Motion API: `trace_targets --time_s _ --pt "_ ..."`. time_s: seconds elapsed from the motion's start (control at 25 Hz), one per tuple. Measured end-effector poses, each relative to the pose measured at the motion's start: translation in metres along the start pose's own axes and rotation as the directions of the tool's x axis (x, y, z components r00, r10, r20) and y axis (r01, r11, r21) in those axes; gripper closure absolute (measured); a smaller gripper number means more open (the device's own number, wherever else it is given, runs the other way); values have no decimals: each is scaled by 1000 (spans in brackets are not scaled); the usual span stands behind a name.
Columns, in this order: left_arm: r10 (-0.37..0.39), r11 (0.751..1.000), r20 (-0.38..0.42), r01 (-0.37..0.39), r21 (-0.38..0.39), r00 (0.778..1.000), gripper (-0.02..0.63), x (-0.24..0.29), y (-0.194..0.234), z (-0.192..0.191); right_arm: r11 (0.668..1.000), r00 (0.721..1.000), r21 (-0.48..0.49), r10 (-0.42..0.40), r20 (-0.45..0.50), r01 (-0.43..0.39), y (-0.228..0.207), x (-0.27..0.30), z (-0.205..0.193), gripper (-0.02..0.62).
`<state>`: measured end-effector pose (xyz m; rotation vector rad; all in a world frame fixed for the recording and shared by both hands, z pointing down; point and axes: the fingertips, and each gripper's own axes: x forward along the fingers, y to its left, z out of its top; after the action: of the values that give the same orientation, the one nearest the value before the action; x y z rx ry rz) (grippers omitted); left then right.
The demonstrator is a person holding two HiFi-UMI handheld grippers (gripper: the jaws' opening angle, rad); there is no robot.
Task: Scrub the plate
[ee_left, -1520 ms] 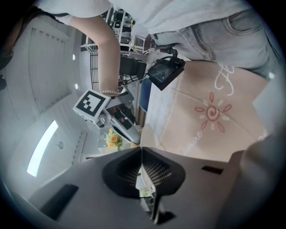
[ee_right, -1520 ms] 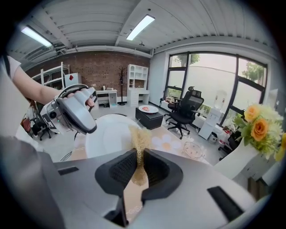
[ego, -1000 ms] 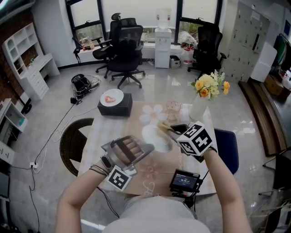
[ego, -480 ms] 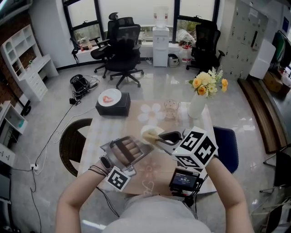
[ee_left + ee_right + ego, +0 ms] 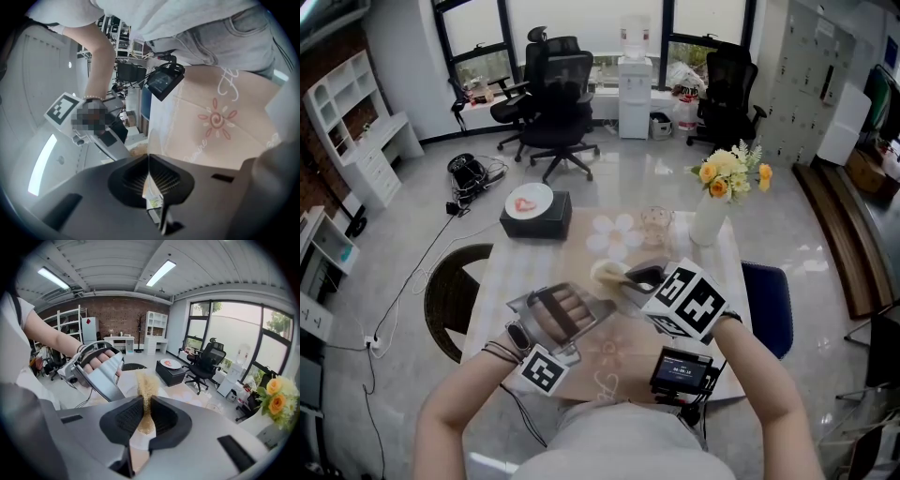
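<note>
Your right gripper (image 5: 145,411) pinches the scrubber (image 5: 146,385) tight and has swung leftward over the last second (closing on its target). Just ahead-left, your left gripper (image 5: 150,176) clamps the plate (image 5: 148,159) by its rim, so scrubbing strokes look under way.
</note>
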<state>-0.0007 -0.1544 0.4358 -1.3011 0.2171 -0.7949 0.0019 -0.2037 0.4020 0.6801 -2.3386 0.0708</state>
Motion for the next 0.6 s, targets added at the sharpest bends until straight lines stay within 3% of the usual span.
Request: trace_targets --time_s 0.28,0.6 --pt "10 1000 4 -10 7 1000 591 -3 5 1 999 999 25 -38 -17 39 -22 11 -13 543" --pt "4 1000 17 -4 18 1000 591 -5 2 6 983 999 177 -38 0 37 -45 24 -42 543"
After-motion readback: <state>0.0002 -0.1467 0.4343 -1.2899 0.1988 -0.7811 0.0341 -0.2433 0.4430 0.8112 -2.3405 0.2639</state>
